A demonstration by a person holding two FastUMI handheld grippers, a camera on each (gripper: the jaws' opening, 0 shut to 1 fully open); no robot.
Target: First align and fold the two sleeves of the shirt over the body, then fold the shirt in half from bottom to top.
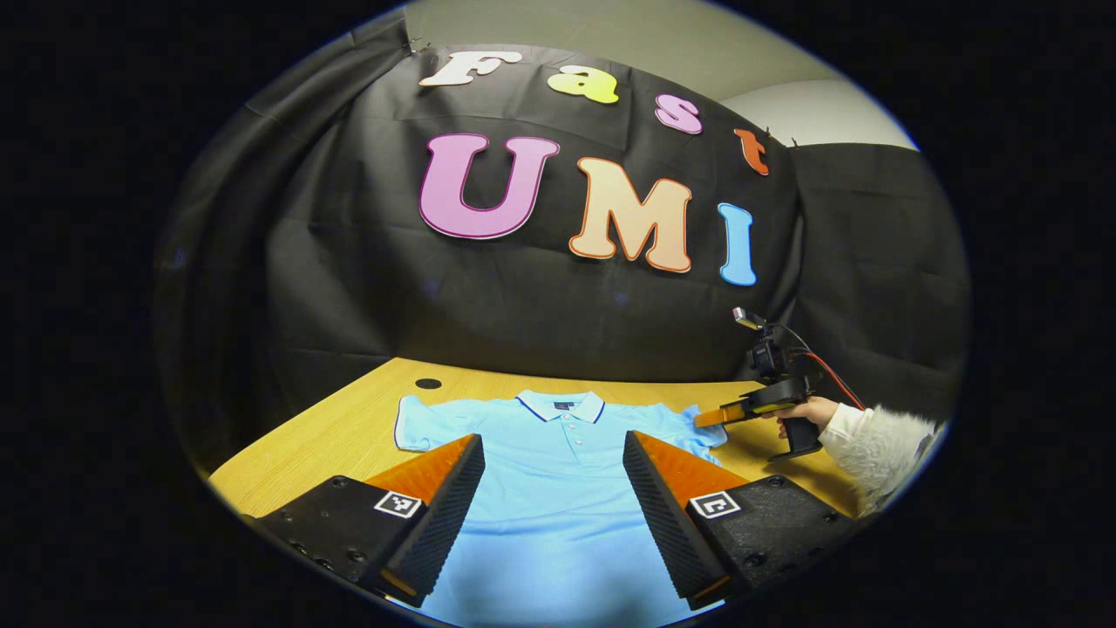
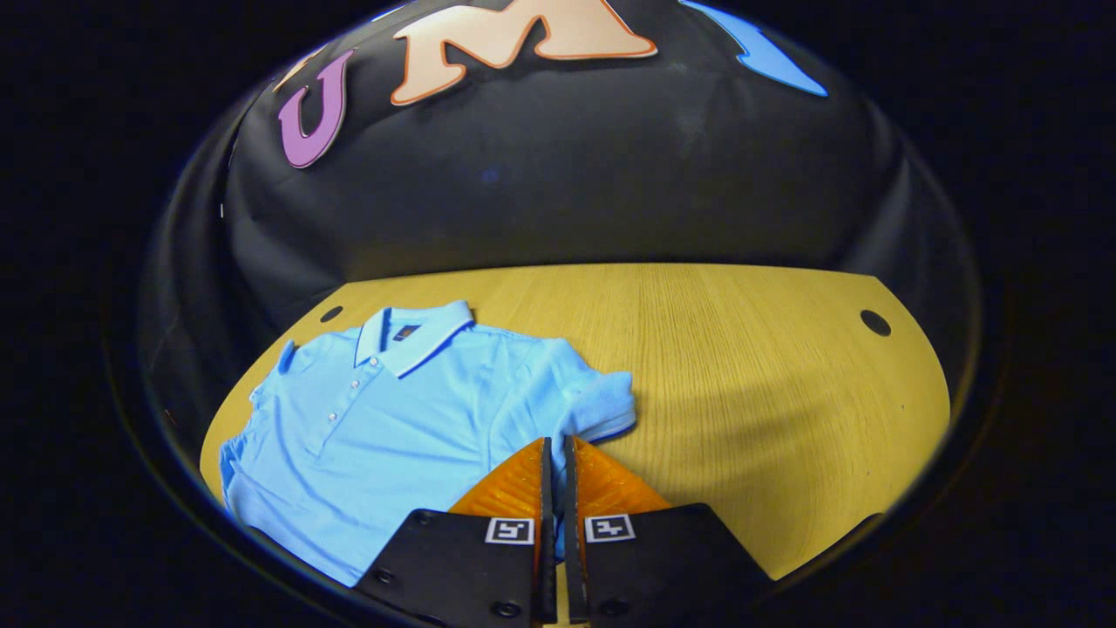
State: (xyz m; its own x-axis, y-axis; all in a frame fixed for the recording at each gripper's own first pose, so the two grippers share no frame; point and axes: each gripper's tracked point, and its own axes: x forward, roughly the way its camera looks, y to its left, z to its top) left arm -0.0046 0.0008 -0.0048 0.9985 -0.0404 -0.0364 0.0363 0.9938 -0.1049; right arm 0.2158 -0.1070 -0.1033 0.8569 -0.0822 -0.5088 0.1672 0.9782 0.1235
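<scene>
A light blue polo shirt lies face up and flat on the wooden desk, collar toward the black cloth wall, both short sleeves spread out to the sides. The collar has a dark and white edge stripe; a small dark tag sits inside the neck, its writing too small to read. Three buttons run down the placket.

In the left gripper view, the left gripper hovers above the shirt's middle with its fingers wide apart, nothing between them. Each finger carries a square black-and-white marker.

The right gripper has its fingers nearly together, a narrow slit between them, at the edge of the right sleeve. Blue cloth shows in the slit, but whether both fingers press on it cannot be told. In the left gripper view this gripper reaches in from the right with its tip at that sleeve, held by a hand in a white fuzzy sleeve.

Dark round holes sit in the desk near its far corners.
</scene>
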